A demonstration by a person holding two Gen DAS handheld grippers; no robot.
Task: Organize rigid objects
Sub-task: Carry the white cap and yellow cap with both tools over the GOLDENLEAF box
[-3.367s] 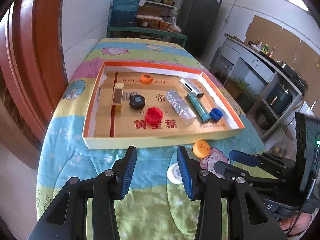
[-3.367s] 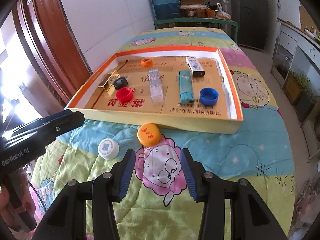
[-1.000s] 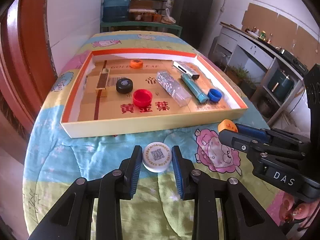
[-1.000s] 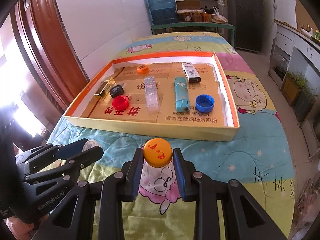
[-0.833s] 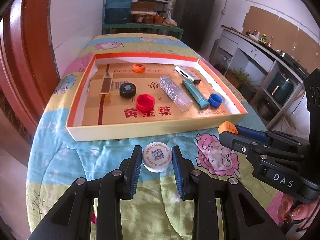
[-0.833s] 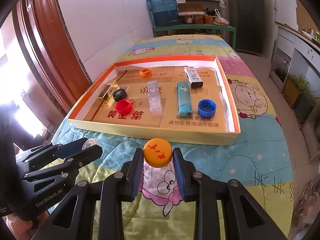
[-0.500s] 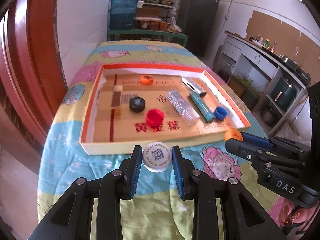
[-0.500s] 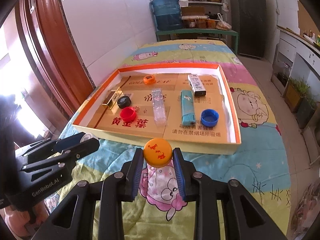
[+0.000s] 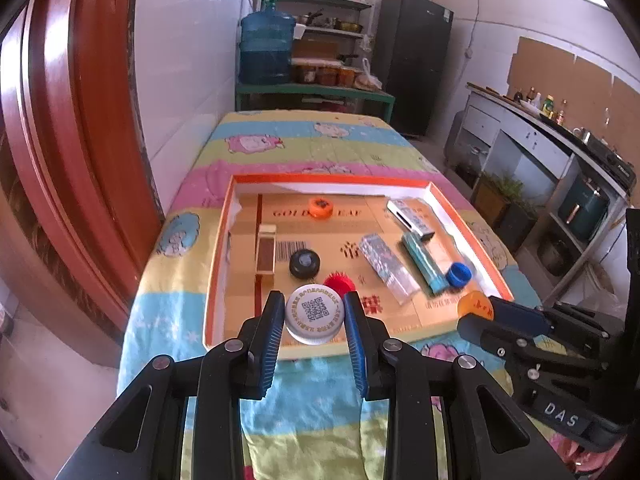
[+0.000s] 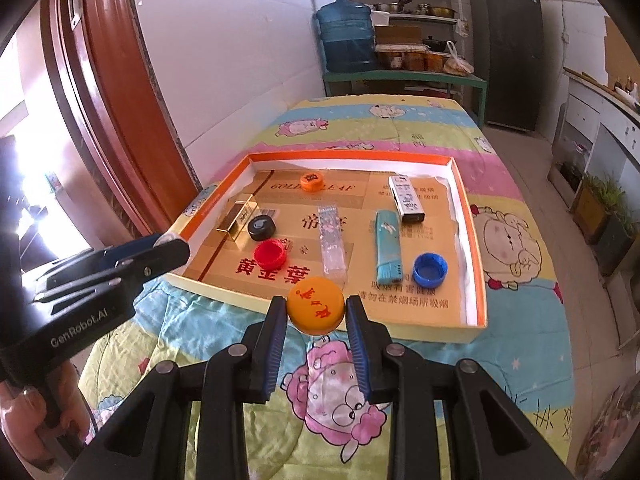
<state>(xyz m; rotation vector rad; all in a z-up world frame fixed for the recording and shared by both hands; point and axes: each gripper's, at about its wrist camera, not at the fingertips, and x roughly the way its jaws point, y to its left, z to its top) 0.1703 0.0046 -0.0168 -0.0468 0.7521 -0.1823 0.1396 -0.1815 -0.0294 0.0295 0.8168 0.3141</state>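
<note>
"DAS" is on the right gripper (image 9: pixel 516 316). "GenRobot.AI" is on the left gripper (image 10: pixel 160 248). The box (image 10: pixel 478 264) floor says "黄金葉".

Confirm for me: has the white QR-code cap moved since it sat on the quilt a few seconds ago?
Yes. The white QR-code cap is off the quilt, clamped in the left gripper, and now overlaps the cardboard tray's near wall.

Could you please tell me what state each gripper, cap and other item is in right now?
left gripper: shut on the white cap, lifted.
right gripper: shut on the orange cap, lifted.
tray: open, on the quilt.
red cap: in tray, hollow side up.
blue cap: in tray, hollow side up.
black cap: in tray.
small orange cap: in tray, closed top up.
teal lighter: lying flat in tray.
</note>
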